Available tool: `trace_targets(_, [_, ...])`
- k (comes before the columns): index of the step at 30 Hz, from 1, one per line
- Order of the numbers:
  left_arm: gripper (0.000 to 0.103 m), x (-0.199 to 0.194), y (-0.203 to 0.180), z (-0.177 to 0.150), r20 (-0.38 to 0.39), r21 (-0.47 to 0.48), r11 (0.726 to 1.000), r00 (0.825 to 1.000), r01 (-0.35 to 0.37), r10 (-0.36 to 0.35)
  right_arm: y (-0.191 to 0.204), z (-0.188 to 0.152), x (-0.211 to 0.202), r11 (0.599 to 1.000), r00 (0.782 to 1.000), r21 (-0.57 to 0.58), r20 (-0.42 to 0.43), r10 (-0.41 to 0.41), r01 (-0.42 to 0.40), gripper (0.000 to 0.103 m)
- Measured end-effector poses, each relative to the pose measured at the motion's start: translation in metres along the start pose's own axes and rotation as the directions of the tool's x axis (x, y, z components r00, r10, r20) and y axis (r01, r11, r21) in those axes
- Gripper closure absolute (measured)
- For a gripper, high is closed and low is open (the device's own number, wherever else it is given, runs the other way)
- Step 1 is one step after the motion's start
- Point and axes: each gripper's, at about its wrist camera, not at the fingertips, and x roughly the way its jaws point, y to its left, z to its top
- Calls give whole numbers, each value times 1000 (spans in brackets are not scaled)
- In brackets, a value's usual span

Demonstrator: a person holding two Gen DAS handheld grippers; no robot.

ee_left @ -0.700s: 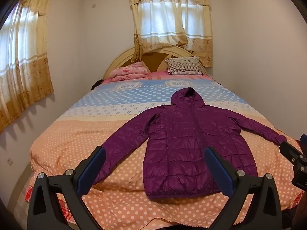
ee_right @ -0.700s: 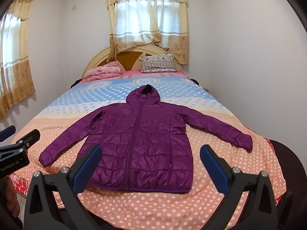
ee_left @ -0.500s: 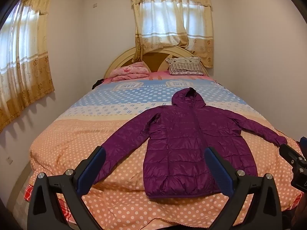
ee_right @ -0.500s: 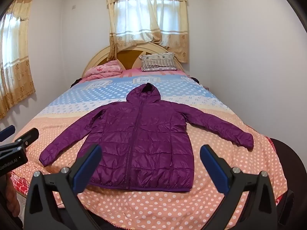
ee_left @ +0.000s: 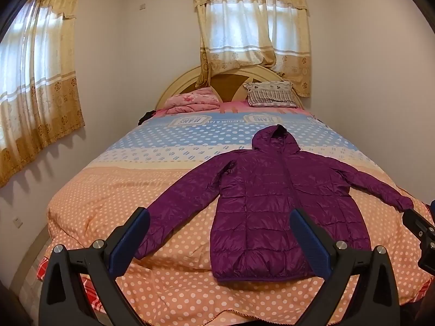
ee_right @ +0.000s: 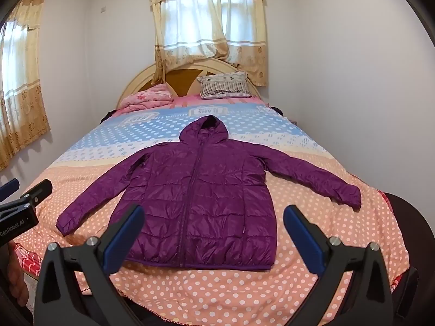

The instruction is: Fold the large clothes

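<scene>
Left gripper (ee_left: 218, 233) and right gripper (ee_right: 213, 229), nearest the lens in their own views, both spread wide with nothing between the blue pads, held above the foot of the bed and tilted down toward it. Just beyond the fingertips, a purple hooded puffer jacket (ee_right: 201, 190) lies flat and zipped, front up, on the polka-dot bedspread (ee_right: 217, 293), hem toward the grippers, hood pointing away, sleeves spread to either side. The left sleeve cuff (ee_left: 146, 247) sits just ahead of the left gripper's left finger; the right sleeve cuff (ee_right: 350, 195) lies ahead and outward of the right gripper's right finger. Farther off: a folded pink blanket (ee_right: 148, 99), a pillow (ee_right: 224, 85) and the headboard (ee_right: 176, 74). Likely risks: slick quilted fabric slipping from a shallow pinch; pads catching the bedspread beneath; trapped air springing a fold open
</scene>
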Motion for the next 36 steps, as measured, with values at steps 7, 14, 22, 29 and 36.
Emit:
trace_targets(7, [1, -1, 4, 1, 1, -1, 1000, 1000, -3, 3, 1, -2, 0, 1000, 1000, 3, -6, 0, 0, 0])
trace_targets(14, [1, 3, 0, 0, 2, -4, 1000, 1000, -19, 19, 1, -2, 1, 1000, 1000, 6, -8, 2, -2, 0])
trace_targets(22, [1, 3, 0, -1, 3, -6, 1000, 1000, -23, 23, 0, -3, 2, 1000, 1000, 8, -10, 4, -3, 0])
trace_targets(29, [1, 3, 1, -1, 3, -6, 1000, 1000, -23, 23, 1, -5, 3, 1000, 1000, 11, -16, 4, -4, 0])
trace_targets(36, [1, 3, 2, -3, 0, -4, 1000, 1000, -22, 22, 1, -8, 6, 1000, 1000, 13, -24, 5, -4, 0])
